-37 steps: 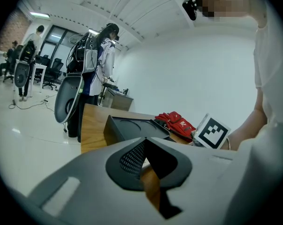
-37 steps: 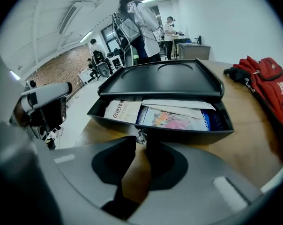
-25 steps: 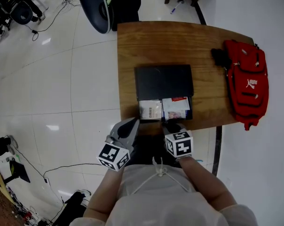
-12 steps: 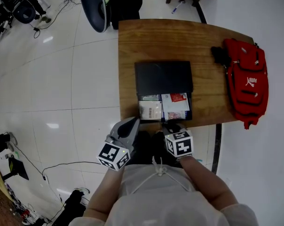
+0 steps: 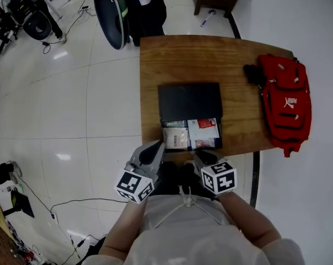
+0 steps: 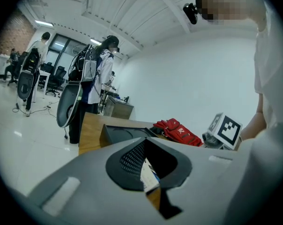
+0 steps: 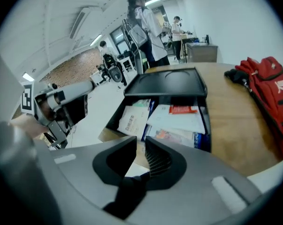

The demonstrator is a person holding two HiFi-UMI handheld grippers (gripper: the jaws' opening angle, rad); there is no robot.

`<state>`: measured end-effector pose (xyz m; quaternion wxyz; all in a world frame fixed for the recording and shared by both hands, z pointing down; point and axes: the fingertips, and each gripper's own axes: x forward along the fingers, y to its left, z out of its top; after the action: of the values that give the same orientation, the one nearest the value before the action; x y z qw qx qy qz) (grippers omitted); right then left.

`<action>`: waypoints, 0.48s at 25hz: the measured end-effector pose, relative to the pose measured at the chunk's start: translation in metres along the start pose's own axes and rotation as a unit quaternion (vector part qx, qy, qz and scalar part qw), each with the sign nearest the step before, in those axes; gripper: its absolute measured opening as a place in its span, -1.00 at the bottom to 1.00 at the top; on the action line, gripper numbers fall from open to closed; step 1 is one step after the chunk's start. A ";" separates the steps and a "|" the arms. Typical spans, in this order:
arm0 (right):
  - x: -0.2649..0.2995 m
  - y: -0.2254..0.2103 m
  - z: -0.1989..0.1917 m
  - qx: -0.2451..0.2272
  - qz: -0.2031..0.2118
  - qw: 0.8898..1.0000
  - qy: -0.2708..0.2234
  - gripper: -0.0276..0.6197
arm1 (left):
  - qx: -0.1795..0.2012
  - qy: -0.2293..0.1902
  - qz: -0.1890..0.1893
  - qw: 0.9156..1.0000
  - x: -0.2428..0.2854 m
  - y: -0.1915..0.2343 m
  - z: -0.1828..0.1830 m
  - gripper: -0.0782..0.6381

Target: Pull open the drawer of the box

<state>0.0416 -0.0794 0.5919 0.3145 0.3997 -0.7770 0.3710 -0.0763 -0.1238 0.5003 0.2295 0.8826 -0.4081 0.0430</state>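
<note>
– Wooden tabletop [image 5: 177, 54] first: where does the box [image 5: 189, 100] sit?
– Midway between left and right edges, nearer the near edge. Its drawer [image 7: 116, 112] stands pulled out toward that edge, the front stopping just short of it.
– What's inside?
– Flat papers [image 5: 189, 133] and booklets [image 5: 175, 137]; the print is too small to read. The drawer's front face and any handle show in no view.
– The grippers?
– Both hang off the near edge, touching nothing. The left gripper [image 5: 157, 146] is by the drawer's left front corner, jaw tips pressed together, nothing between them. The right gripper [image 5: 202, 154] is before its right front corner, jaws a narrow slit apart, empty too.
– Anything else cut off?
– A red backpack [image 5: 285, 101] lies along the right edge, hiding it. The black item [image 5: 253, 73] touching it I cannot identify. A person [image 5: 147, 7] standing at the far-left corner is cut off by the frame's top. From the left gripper view, that gripper's own body covers most of the box
</note>
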 end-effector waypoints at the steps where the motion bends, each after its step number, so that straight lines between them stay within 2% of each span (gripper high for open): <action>1: -0.008 -0.002 0.014 -0.009 -0.006 1.000 -0.022 -0.79 | 0.003 -0.005 -0.003 1.000 0.002 -0.001 0.007 -0.76; 2: -0.015 -0.005 0.028 -0.021 -0.016 0.999 -0.045 -0.90 | 0.006 -0.011 -0.004 1.000 0.005 -0.002 0.013 -0.76; 5: -0.029 -0.016 0.067 -0.044 -0.041 0.993 -0.100 -0.90 | 0.015 -0.024 -0.007 1.000 0.013 -0.005 0.030 -0.76; 9: -0.049 -0.015 0.112 -0.034 -0.020 0.985 -0.167 -0.90 | 0.025 -0.044 -0.015 0.999 0.018 -0.009 0.057 -0.76; 12: -0.068 -0.009 0.142 -0.056 -0.018 0.975 -0.215 -0.90 | 0.042 -0.060 -0.015 0.997 0.016 -0.006 0.083 -0.76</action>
<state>0.0544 -0.1739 0.4670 0.1685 0.4658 -0.8387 0.2264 -0.0708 -0.1682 0.4289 0.1677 0.8983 -0.4061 0.0039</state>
